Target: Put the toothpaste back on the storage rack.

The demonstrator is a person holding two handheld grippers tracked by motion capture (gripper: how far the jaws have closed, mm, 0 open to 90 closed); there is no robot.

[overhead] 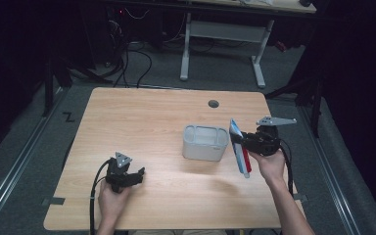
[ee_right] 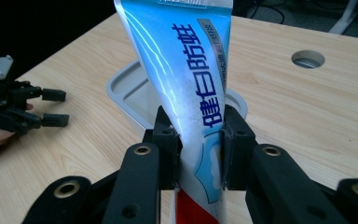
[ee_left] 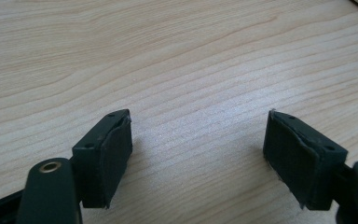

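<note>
Dark flooring with cables and a white-legged desk frame surrounds a light wooden table, which has a round cable hole near its far edge.

At the table's right side a toothpaste tube is held up off the surface, blue and white with a red band toward its lower end, tilted with its flat crimped end up and away from the person. The right gripper has its 2 jaws pressed against the tube's flanks; in the right gripper view the tube rises between the black pads, which pinch it across its width just above the red part. Blue printed characters run along its face.

Just to the left of the tube stands a grey rectangular container, open at the top, close to the tube but not touching it as far as the high view shows. In the right gripper view its rim lies directly behind the tube.

Well apart, near the table's left front, the left gripper rests low over the wood in the person's left hand. Its jaws stand wide, with only bare woodgrain between the 2 pads in the left gripper view.
</note>
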